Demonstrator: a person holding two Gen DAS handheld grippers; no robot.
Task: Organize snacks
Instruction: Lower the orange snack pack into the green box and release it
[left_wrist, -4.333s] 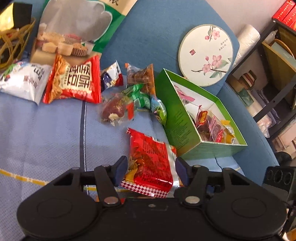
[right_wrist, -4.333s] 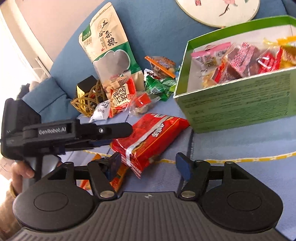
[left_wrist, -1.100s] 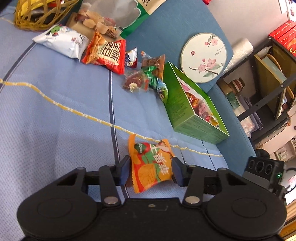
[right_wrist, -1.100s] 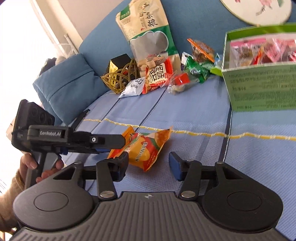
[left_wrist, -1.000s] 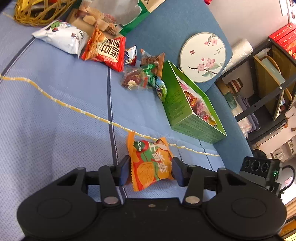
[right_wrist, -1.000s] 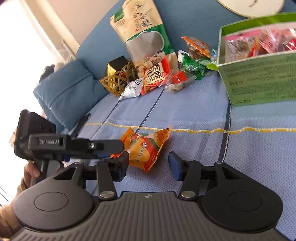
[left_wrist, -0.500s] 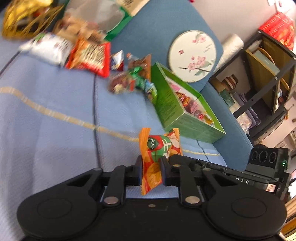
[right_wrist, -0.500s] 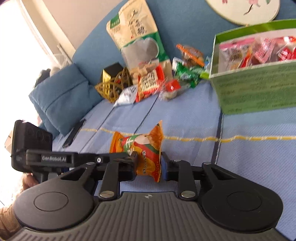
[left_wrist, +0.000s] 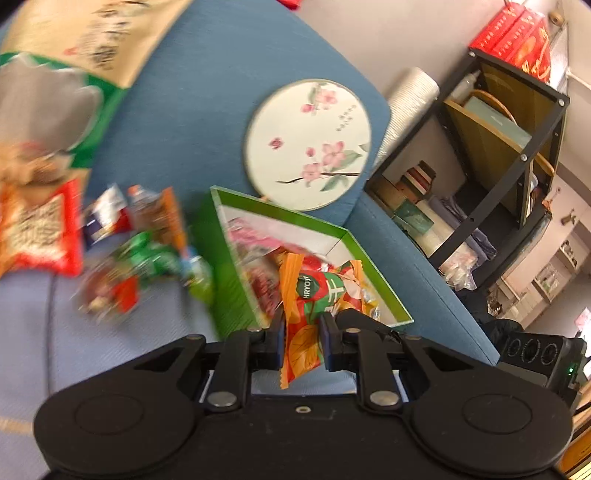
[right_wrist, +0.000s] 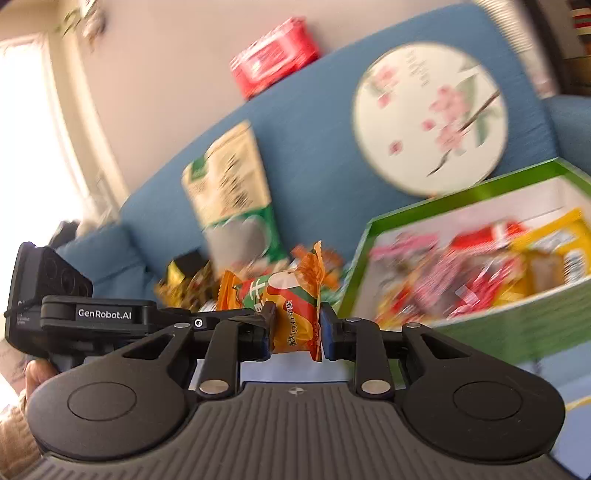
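An orange and green snack packet (left_wrist: 314, 295) hangs in the air with both grippers pinching it. My left gripper (left_wrist: 302, 343) is shut on its lower part. My right gripper (right_wrist: 295, 328) is shut on the same packet (right_wrist: 291, 295) from the other side. In the right wrist view the left gripper (right_wrist: 99, 314) comes in from the left, held by a hand. Just beyond the packet stands the open green box (left_wrist: 280, 214), which holds several wrapped snacks; in the right wrist view the box (right_wrist: 517, 325) lies to the right of the packet.
Loose snack packets (left_wrist: 140, 258) lie blurred on the blue sofa left of the box. A large green and tan bag (right_wrist: 232, 192) and a round floral lid (left_wrist: 306, 144) lean on the backrest. A black shelf (left_wrist: 498, 147) stands at the right.
Both grippers went from open around the packet on the sofa seat to shut on it. They lifted it and carried it toward the green box.
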